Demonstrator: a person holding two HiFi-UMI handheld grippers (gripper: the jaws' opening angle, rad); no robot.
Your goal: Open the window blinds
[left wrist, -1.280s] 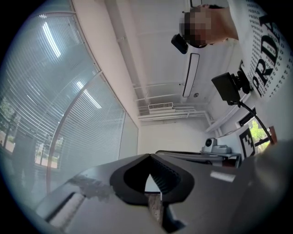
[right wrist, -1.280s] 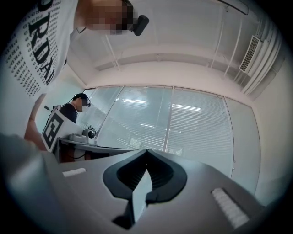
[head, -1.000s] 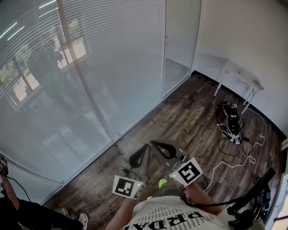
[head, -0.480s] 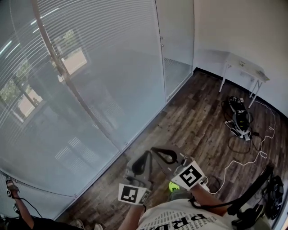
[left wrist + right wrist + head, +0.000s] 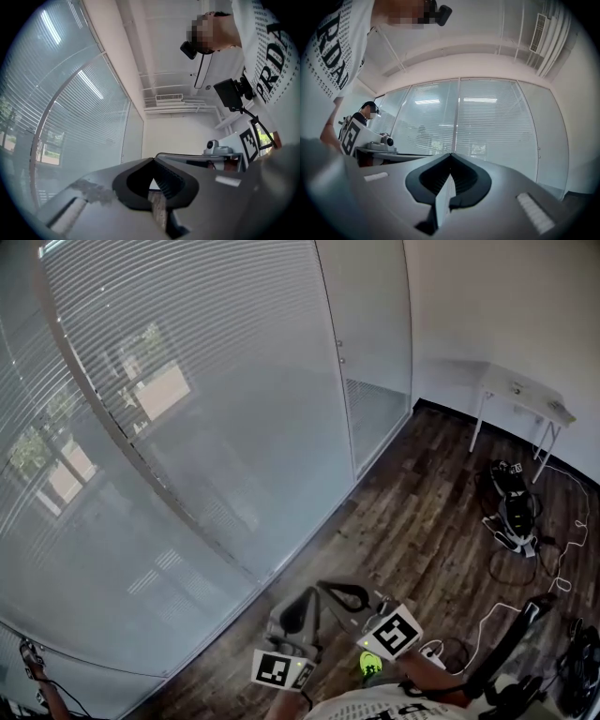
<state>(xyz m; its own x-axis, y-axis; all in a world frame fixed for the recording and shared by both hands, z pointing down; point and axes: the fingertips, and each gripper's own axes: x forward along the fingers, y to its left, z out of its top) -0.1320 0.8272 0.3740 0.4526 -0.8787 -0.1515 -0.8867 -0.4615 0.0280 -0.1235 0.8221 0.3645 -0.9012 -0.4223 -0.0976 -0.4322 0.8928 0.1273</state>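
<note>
Facing slatted blinds [image 5: 187,381], left gripper [image 5: 152,160] and right gripper [image 5: 450,154] pinch ribbed fingers [image 5: 461,176] together.

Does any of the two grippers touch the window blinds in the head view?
No, the left gripper and the right gripper are low over the wooden floor, apart from the window blinds.

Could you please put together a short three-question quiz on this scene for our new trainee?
1. True or false: the right gripper is clamped on something.
2. The blinds are: A) lowered; B) pulled fully up; C) missing.
3. What furniture stands at the head view's upper right?
Key: 1 false, its jaws are shut on nothing. 2 A. 3 a small white table.
</note>
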